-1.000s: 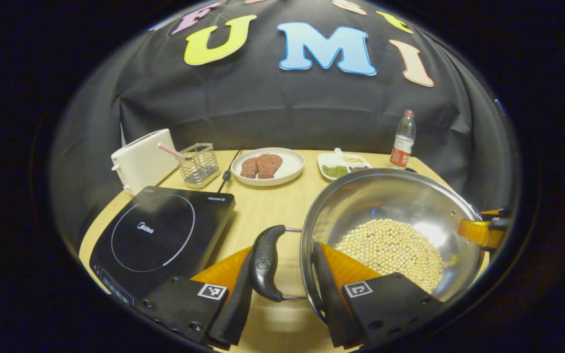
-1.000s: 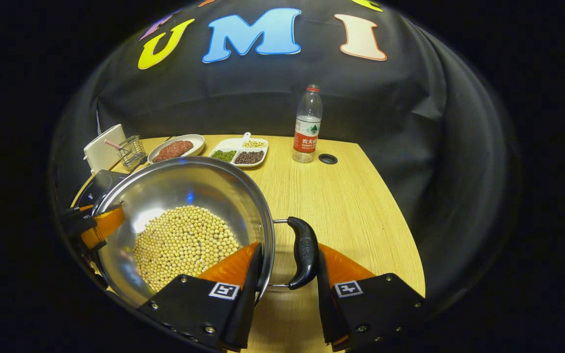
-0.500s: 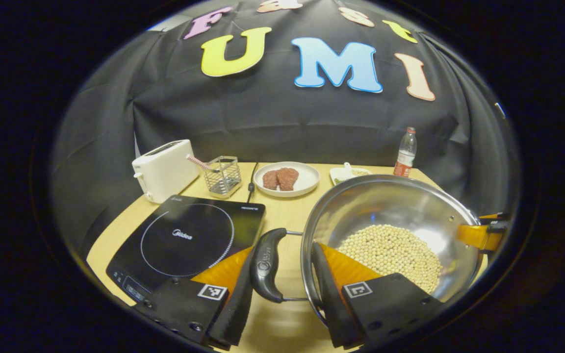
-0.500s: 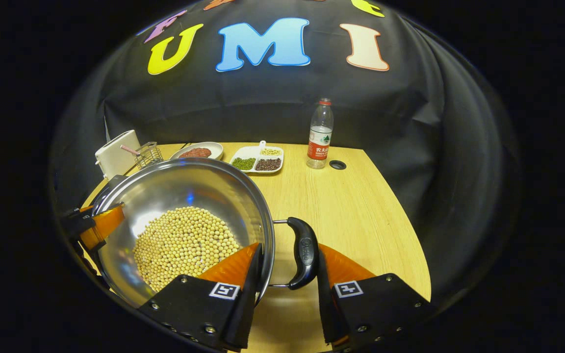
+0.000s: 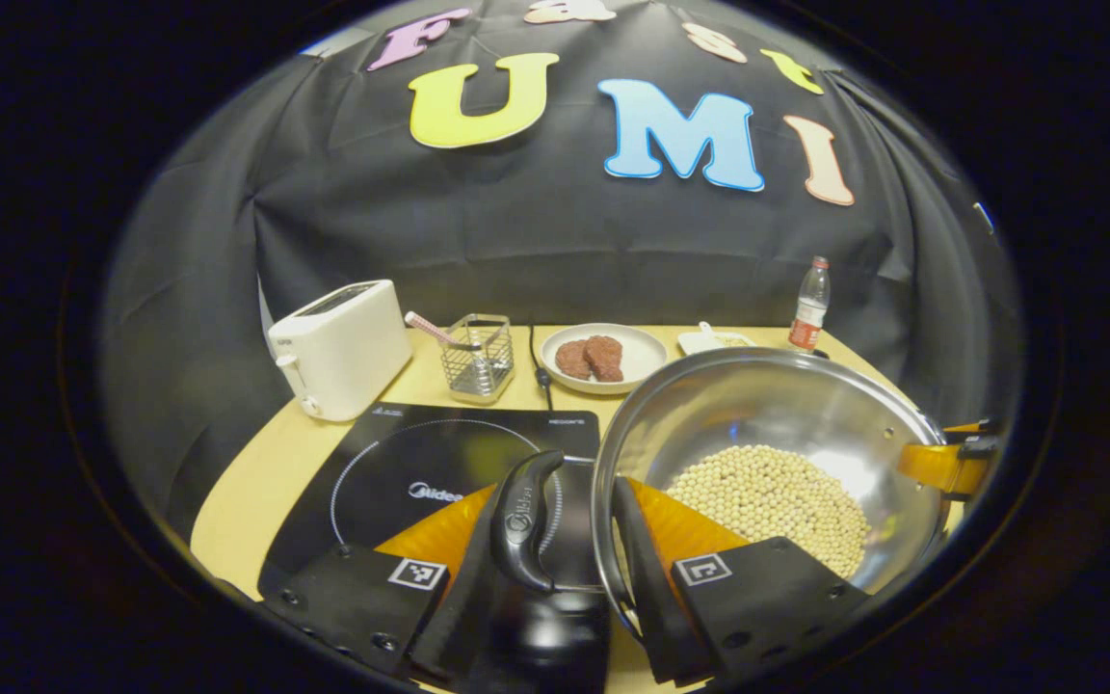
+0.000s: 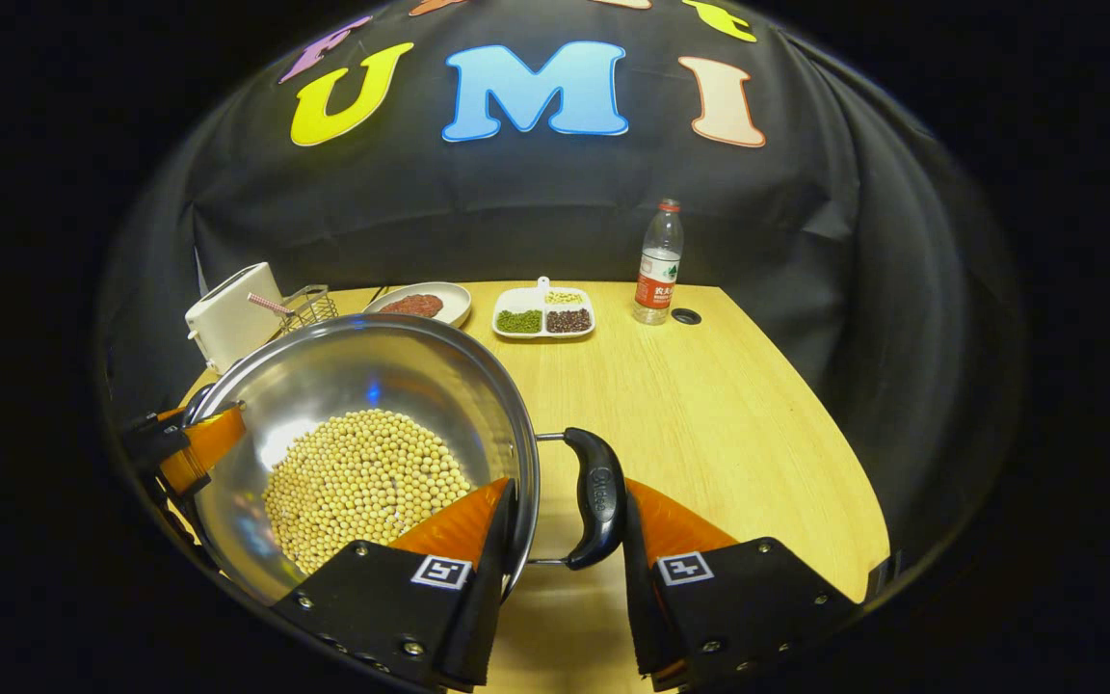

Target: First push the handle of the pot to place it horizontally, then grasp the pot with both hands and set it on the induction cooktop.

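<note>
A steel pot (image 5: 767, 405) holding pale soybeans (image 5: 762, 492) hangs between both grippers, off the table. My left gripper (image 5: 555, 578) is shut on the pot's black left handle (image 5: 524, 516), one finger outside the handle and one inside the rim. This handle hovers over the right part of the black induction cooktop (image 5: 401, 472). In the right gripper view, my right gripper (image 6: 563, 569) is shut the same way on the pot's right handle (image 6: 595, 496). The pot (image 6: 362, 376) hides the cooktop there. Each gripper shows at the other view's far rim: the right gripper (image 5: 950, 461) and the left gripper (image 6: 179, 448).
On the wooden table (image 6: 709, 405), a white toaster (image 5: 338, 347) and a wire basket (image 5: 478, 357) stand behind the cooktop. A plate of meat (image 5: 601, 357), a divided dish of beans (image 6: 545, 313) and a water bottle (image 6: 656, 265) line the back edge.
Both grippers have carried the pot leftward and back. The cooktop has slid under the left handle, and the back-row items look farther off. Both grips are unchanged.
</note>
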Motion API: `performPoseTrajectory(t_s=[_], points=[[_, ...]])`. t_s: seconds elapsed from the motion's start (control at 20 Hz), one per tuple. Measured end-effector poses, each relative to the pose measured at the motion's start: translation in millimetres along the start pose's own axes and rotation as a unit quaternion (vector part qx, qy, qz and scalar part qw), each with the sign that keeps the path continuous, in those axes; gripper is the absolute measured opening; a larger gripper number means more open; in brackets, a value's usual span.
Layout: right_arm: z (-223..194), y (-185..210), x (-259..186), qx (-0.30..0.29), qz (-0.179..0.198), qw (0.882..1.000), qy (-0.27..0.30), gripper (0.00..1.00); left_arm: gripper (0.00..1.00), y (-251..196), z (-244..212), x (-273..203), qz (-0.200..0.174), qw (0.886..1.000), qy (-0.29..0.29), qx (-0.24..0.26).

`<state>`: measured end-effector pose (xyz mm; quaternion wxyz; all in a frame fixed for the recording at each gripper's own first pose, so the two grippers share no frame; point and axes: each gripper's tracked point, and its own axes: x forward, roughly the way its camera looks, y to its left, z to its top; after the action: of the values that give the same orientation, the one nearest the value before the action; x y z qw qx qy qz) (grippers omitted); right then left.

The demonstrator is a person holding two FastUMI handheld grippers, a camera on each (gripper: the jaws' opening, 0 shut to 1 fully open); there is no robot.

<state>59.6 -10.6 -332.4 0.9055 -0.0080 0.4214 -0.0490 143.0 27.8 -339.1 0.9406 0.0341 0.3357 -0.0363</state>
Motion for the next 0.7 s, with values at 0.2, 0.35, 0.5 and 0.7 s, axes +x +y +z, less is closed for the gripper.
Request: performPoseTrajectory(t_s=[0.2, 0.35, 0.5, 0.7], points=[[-4, 44, -2, 0.009, -0.006, 1.0, 0.002, 0.56, 0.75, 45, -5, 6, -0.006, 1.0, 0.002, -0.006], [-3, 77, -1, 0.017, -0.002, 1.0, 0.003, 0.55, 0.75, 80, -6, 11, -0.003, 1.0, 0.001, -0.002], [-3, 107, 3, 0.017, 0.001, 1.0, 0.007, 0.56, 0.72, 112, -9, 15, 0.004, 1.0, 0.007, -0.008], [9, 141, 12, 0.004, 0.009, 1.0, 0.003, 0.55, 0.72, 148, -10, 23, 0.017, 1.0, 0.01, -0.021]])
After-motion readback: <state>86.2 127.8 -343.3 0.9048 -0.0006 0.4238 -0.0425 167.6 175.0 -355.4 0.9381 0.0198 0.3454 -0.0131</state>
